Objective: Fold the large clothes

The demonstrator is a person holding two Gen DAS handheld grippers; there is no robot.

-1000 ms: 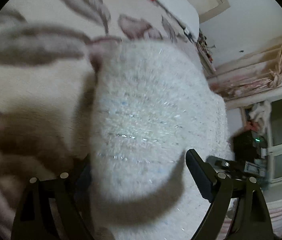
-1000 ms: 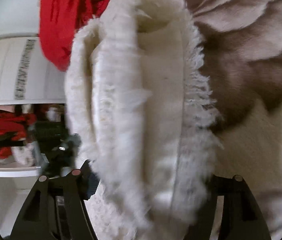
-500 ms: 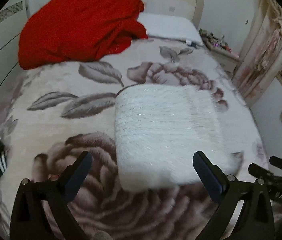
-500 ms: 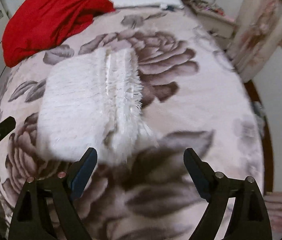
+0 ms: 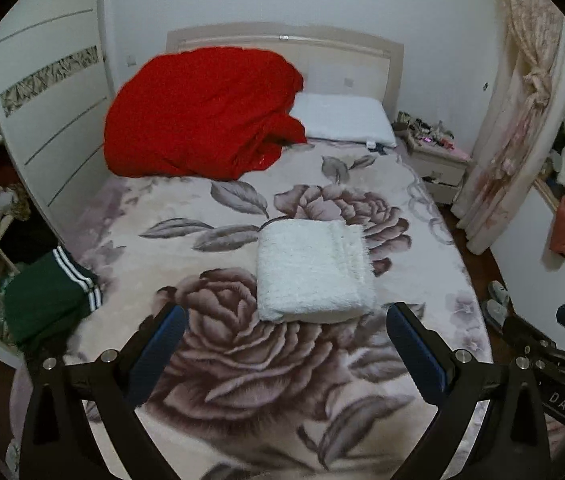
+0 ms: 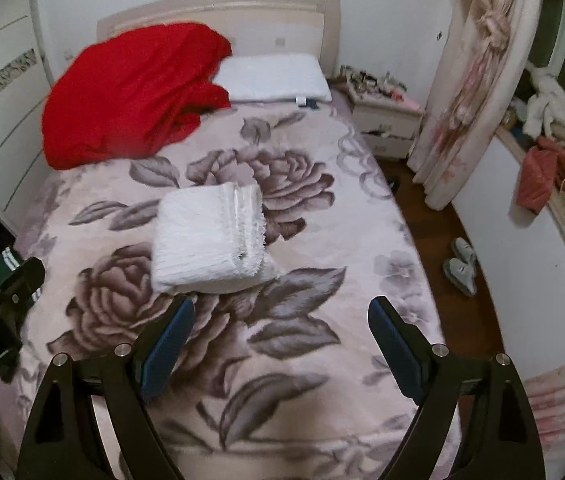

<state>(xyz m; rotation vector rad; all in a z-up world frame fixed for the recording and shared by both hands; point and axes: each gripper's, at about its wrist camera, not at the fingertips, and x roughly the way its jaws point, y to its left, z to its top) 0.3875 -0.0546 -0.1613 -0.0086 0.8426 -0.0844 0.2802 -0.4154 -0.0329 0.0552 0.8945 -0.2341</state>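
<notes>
1. Both grippers have pulled well back from the white fluffy garment [image 5: 312, 270], which filled each view a second ago and now lies alone, folded into a neat block, in the middle of the bed [image 5: 242, 380] on the floral blanket.
2. Left gripper [image 5: 284, 354] hovers over the near end of the bed with its jaws spread wide and nothing between them; right gripper [image 6: 278, 346] does the same, empty.
3. Biggest risk, as I judge it: the plush fold is thick and springy, so the stacked fringed layers on its right edge [image 6: 248, 220] could slide or splay open if nudged or regripped by one layer only.
4. Red quilt [image 5: 202, 114] is heaped at the headboard, well apart from the fold, so it is unlikely to interfere.
5. Green striped garment [image 5: 52, 294] hangs at the bed's left edge and could slip off.
6. No container is visible on the bed; the bedside drawer unit [image 5: 440, 164] is cluttered on top with small items I cannot identify.
</notes>
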